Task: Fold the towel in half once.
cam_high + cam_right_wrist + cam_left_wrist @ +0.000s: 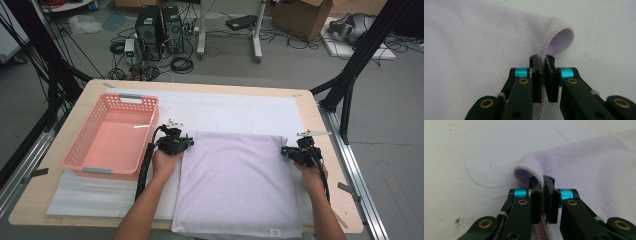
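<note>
Both grippers clamped on towel edge.
Left gripper [543, 195] and right gripper [543, 75] each pinch the hem of the lilac towel [235, 180] at its far corners; towel lies flat on the white mat [225, 110], just beside the pink basket [112, 135].

Lilac towel [235, 185] spread flat on table [330, 195], pink basket [112, 137] just left of it. Left gripper [181, 144] at towel's far left corner, right gripper [289, 150] at far right corner. Cables, computers on floor beyond.

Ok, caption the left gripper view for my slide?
Left tongs shut on the hemmed corner of the lilac towel on the white mat.
</note>
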Demonstrator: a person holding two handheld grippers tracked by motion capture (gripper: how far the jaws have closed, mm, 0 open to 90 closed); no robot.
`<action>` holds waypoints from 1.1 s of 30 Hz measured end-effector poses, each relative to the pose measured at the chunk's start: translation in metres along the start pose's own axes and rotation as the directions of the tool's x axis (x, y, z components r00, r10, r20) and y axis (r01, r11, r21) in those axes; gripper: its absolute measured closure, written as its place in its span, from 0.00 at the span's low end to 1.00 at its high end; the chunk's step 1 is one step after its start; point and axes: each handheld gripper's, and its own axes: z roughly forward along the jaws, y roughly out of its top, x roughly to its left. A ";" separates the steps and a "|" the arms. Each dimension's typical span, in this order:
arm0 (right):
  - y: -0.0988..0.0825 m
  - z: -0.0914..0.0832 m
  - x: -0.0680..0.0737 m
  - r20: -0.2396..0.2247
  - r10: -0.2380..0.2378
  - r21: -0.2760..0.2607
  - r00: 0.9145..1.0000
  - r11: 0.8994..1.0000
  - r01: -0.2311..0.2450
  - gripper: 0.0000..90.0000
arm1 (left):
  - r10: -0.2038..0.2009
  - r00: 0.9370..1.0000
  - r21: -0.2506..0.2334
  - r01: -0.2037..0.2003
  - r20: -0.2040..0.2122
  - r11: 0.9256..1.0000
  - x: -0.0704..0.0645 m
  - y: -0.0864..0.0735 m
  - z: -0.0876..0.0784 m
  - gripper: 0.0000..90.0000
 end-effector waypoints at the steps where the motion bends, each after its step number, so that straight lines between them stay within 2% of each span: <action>1: 0.000 -0.001 0.000 -0.005 0.004 -0.011 1.000 1.000 -0.004 0.95 | -0.001 1.000 -0.012 0.001 -0.003 1.000 0.000 0.001 -0.001 0.95; 5: 0.001 -0.007 -0.003 -0.005 0.000 -0.066 1.000 0.998 -0.001 0.96 | -0.025 1.000 -0.103 0.025 0.010 0.994 0.000 0.009 -0.010 0.95; 8: 0.006 -0.012 -0.003 0.003 -0.010 -0.128 1.000 0.992 0.010 0.96 | -0.021 1.000 -0.139 0.022 0.008 0.990 0.000 0.017 -0.012 0.95; 12: 0.018 -0.013 -0.009 0.020 0.005 -0.175 1.000 0.985 -0.001 0.96 | -0.033 0.999 -0.176 0.032 -0.003 0.984 0.006 0.034 -0.012 0.95; 14: 0.026 -0.013 -0.012 0.021 0.019 -0.200 1.000 0.980 -0.014 0.96 | -0.039 0.999 -0.204 0.039 0.004 0.978 0.010 0.041 -0.009 0.95; 15: 0.030 -0.012 -0.013 0.026 0.018 -0.208 0.999 0.978 -0.013 0.96 | -0.026 1.000 -0.206 0.026 0.004 0.978 0.012 0.044 -0.008 0.95; 17: 0.038 -0.010 -0.015 0.038 0.016 -0.222 0.999 0.975 -0.007 0.96 | 0.013 1.000 -0.206 -0.016 -0.016 0.978 0.013 0.051 -0.004 0.95; 18: 0.042 -0.009 -0.016 0.048 0.012 -0.228 0.999 0.974 -0.001 0.96 | 0.018 1.000 -0.219 -0.021 -0.018 0.975 0.014 0.054 -0.002 0.95; 21: 0.054 -0.003 -0.017 0.069 0.017 -0.231 0.997 0.973 -0.001 0.96 | 0.015 1.000 -0.210 -0.020 -0.025 0.977 0.019 0.064 0.002 0.95; 22: 0.057 -0.002 -0.017 0.076 0.018 -0.244 0.997 0.970 0.001 0.96 | 0.021 0.999 -0.232 -0.028 -0.032 0.972 0.020 0.066 0.003 0.95; 23: 0.059 0.000 -0.018 0.079 0.022 -0.244 0.997 0.970 -0.002 0.96 | 0.019 0.999 -0.258 -0.028 -0.034 0.966 0.021 0.066 0.003 0.95; 24: 0.061 0.002 -0.019 0.079 0.025 -0.245 0.997 0.969 -0.005 0.96 | 0.012 0.999 -0.270 -0.021 -0.035 0.963 0.022 0.066 0.004 0.95; 27: 0.066 0.006 -0.020 0.087 0.035 -0.263 0.996 0.965 -0.011 0.96 | 0.016 0.999 -0.269 -0.025 -0.037 0.963 0.026 0.064 0.010 0.95; 28: 0.067 0.007 -0.020 0.097 0.026 -0.272 0.995 0.962 0.001 0.96 | 0.019 0.999 -0.274 -0.028 -0.033 0.961 0.026 0.063 0.011 0.95; 30: 0.069 0.011 -0.020 0.113 0.033 -0.266 0.993 0.964 -0.002 0.96 | 0.011 1.000 -0.290 -0.018 -0.025 0.957 0.026 0.063 0.012 0.95; 32: 0.068 0.015 -0.021 0.122 0.042 -0.263 0.992 0.965 -0.009 0.96 | 0.002 1.000 -0.294 -0.008 -0.020 0.956 0.025 0.063 0.013 0.93; 33: 0.068 0.017 -0.021 0.114 0.054 -0.259 0.992 0.966 -0.023 0.93 | -0.005 1.000 -0.292 0.000 -0.017 0.956 0.025 0.062 0.013 0.89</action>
